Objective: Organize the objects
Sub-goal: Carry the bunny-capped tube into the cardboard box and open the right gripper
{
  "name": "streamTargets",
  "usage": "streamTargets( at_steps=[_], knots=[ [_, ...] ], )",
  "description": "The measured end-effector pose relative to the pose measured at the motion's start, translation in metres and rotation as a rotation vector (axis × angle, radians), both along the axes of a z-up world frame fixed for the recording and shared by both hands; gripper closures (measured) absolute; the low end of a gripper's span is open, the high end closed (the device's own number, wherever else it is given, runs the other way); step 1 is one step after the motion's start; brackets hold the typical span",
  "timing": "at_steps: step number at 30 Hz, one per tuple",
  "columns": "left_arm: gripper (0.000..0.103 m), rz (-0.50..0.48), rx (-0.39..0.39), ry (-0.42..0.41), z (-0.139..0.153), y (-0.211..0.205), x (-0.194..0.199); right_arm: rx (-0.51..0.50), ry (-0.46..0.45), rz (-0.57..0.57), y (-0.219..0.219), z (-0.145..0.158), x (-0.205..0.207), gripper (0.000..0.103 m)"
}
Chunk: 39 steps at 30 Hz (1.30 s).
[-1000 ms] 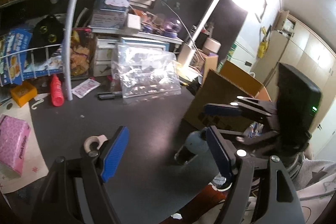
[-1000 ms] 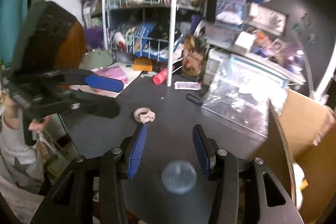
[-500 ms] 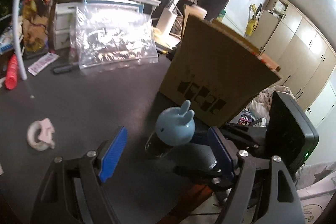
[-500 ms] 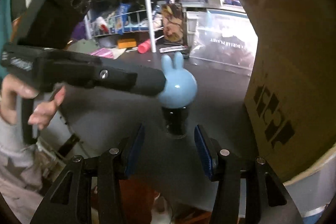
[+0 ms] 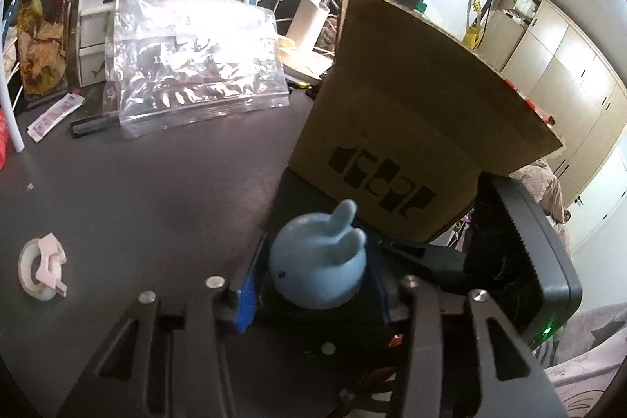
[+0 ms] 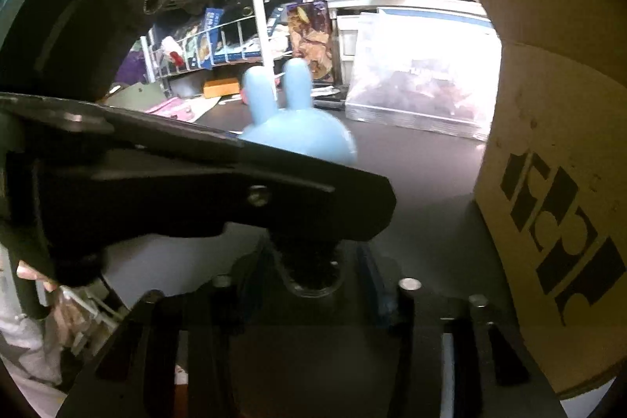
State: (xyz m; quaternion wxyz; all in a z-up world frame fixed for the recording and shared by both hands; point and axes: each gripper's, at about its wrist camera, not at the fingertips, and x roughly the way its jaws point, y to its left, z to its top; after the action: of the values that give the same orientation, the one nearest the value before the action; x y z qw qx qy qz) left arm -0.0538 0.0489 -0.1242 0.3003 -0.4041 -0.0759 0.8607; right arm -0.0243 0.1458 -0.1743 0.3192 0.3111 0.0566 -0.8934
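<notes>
A small dark bottle point(image 6: 311, 275) with a pale blue bunny-head cap point(image 5: 317, 261) stands on the black table near its front edge. My left gripper point(image 5: 315, 300) straddles the cap from the left, its blue pad point(image 5: 245, 300) a little off the cap's side. Its jaws are closing with the cap between them. In the right wrist view the left gripper's black finger point(image 6: 235, 190) crosses in front of the cap point(image 6: 298, 136). My right gripper point(image 6: 311, 285) brackets the bottle's base, jaws closing, with narrow gaps still showing on both sides.
A tall cardboard box point(image 5: 411, 104) stands just right of the bottle. A tape roll point(image 5: 39, 273) lies at the left, a clear plastic bag point(image 5: 196, 65) farther back. A white wire rack point(image 6: 254, 6) and cluttered shelves fill the rear. A hand point(image 6: 35, 277) holds the left gripper.
Both grippers dropped down and moved in around the bunny bottle. Their jaws have narrowed around it. The left view swung from the rack toward the cardboard box.
</notes>
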Motion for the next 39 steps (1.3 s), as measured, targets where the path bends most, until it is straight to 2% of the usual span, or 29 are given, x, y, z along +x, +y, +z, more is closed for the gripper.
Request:
streamTargets(
  at_steps=[5, 8, 17, 23, 31, 39],
  knots=[
    [0.061, 0.002, -0.023, 0.032, 0.012, -0.004, 0.009, 0.000, 0.027, 0.027, -0.005, 0.012, 0.005, 0.072],
    [0.061, 0.012, -0.021, 0.067, 0.031, -0.010, 0.018, 0.002, 0.073, 0.061, -0.013, 0.036, 0.013, 0.072],
    [0.063, 0.016, -0.036, 0.253, 0.142, -0.021, 0.049, -0.030, 0.207, 0.147, -0.017, 0.133, 0.028, 0.073],
    [0.063, -0.021, -0.041, 0.345, 0.189, 0.001, 0.049, -0.020, 0.268, 0.137, 0.005, 0.177, 0.021, 0.073],
    [0.063, -0.124, 0.001, 0.327, 0.203, 0.049, 0.013, 0.006, 0.212, 0.065, 0.060, 0.192, -0.001, 0.073],
    [0.063, -0.206, 0.048, 0.257, 0.186, 0.102, -0.029, 0.073, 0.089, 0.006, 0.109, 0.183, -0.032, 0.073]
  ],
)
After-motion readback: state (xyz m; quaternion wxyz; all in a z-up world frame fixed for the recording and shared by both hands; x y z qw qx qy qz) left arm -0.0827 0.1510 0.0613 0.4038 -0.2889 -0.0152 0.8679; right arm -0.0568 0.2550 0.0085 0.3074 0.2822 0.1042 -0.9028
